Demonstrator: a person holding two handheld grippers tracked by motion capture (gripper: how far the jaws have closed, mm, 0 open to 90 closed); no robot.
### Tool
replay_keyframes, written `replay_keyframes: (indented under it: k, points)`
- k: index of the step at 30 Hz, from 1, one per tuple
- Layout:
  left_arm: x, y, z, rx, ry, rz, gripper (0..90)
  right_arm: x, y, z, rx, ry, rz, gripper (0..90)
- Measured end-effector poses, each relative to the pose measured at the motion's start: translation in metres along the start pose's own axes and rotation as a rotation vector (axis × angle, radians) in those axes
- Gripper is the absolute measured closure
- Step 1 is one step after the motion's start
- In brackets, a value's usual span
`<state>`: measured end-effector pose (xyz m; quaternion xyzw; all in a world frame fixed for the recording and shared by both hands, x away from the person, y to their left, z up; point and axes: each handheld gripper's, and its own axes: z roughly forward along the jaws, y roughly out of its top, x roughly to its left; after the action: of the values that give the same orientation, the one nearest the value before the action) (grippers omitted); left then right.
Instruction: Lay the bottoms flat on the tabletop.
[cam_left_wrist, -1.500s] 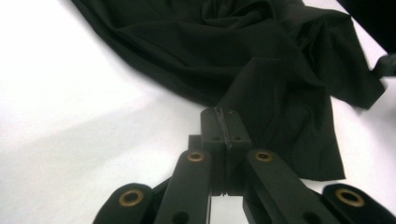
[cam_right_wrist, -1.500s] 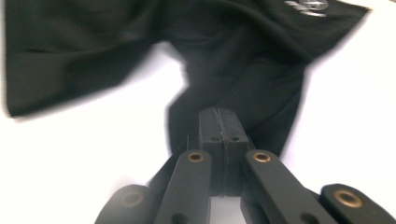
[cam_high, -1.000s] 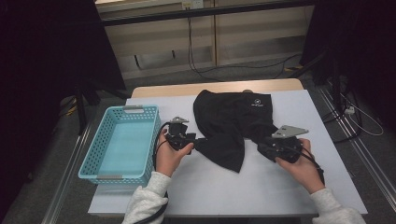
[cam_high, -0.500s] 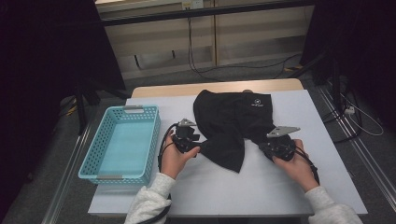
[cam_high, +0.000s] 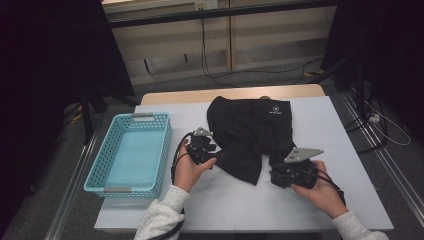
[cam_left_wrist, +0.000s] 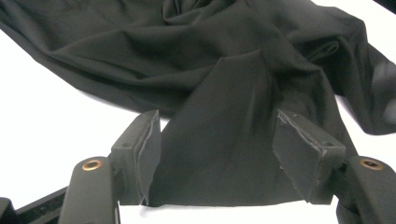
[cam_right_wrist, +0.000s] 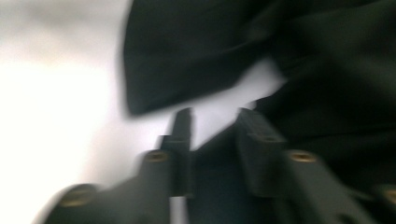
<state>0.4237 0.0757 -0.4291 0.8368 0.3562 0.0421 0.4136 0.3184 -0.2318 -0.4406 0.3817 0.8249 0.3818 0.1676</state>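
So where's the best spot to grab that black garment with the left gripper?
Probably the flat lower edge of the black garment, approached from the table's left side. That flap lies smooth on the white table and already sits between the left gripper's open jaws.

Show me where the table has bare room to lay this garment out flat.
Bare white table lies between the two hands, below the black garment, and right of it toward the table edge. The basket fills the left side; the left claw and right claw crowd the garment's near edge.

Both grippers, left gripper (cam_high: 212, 156) and right gripper (cam_high: 276, 176), have closed in on the black garment (cam_high: 250, 132).
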Motion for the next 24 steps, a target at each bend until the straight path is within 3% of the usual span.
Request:
replay_keyframes:
  k: [3, 4, 6, 8, 11, 13, 16, 18, 20, 23, 24]
  points:
    - [0.001, -0.001, 0.001, 0.002, 0.007, -0.002, 31.7, -0.017, 0.001, -0.006, -0.056, -0.095, 0.061, 55.5]
    - [0.001, -0.001, 0.002, 0.002, 0.005, -0.002, 31.4, -0.023, 0.000, -0.007, -0.050, -0.113, 0.078, 55.6]
    - [0.000, -0.001, 0.003, -0.002, 0.007, -0.001, 31.1, -0.028, -0.002, -0.003, -0.054, -0.112, 0.108, 54.8]
    - [-0.001, -0.001, 0.004, -0.003, 0.007, 0.008, 30.5, -0.026, -0.004, 0.005, -0.007, -0.113, 0.089, 55.2]
    - [-0.002, -0.002, 0.005, 0.008, 0.000, 0.012, 30.4, -0.023, -0.006, 0.016, 0.045, -0.111, 0.066, 67.0]
    - [-0.002, -0.003, 0.007, 0.014, -0.005, 0.013, 30.4, -0.020, -0.004, 0.021, 0.060, -0.087, 0.052, 79.9]
    - [-0.004, -0.003, 0.009, 0.012, -0.004, 0.015, 30.4, -0.017, -0.002, 0.023, 0.062, -0.061, 0.040, 90.0]
    - [-0.004, -0.003, 0.010, 0.009, -0.006, 0.011, 30.5, -0.014, -0.002, 0.022, 0.067, -0.019, 0.041, 90.0]
    - [-0.004, -0.004, 0.010, 0.012, -0.008, 0.011, 30.6, -0.008, -0.001, 0.022, 0.078, 0.052, 0.040, 90.0]
    - [-0.005, -0.003, 0.009, 0.011, -0.006, 0.017, 30.5, 0.007, 0.000, 0.022, 0.090, 0.118, 0.001, 90.0]
    - [-0.005, -0.003, 0.009, 0.006, -0.004, 0.020, 30.5, 0.011, 0.001, 0.019, 0.079, 0.109, -0.009, 82.9]
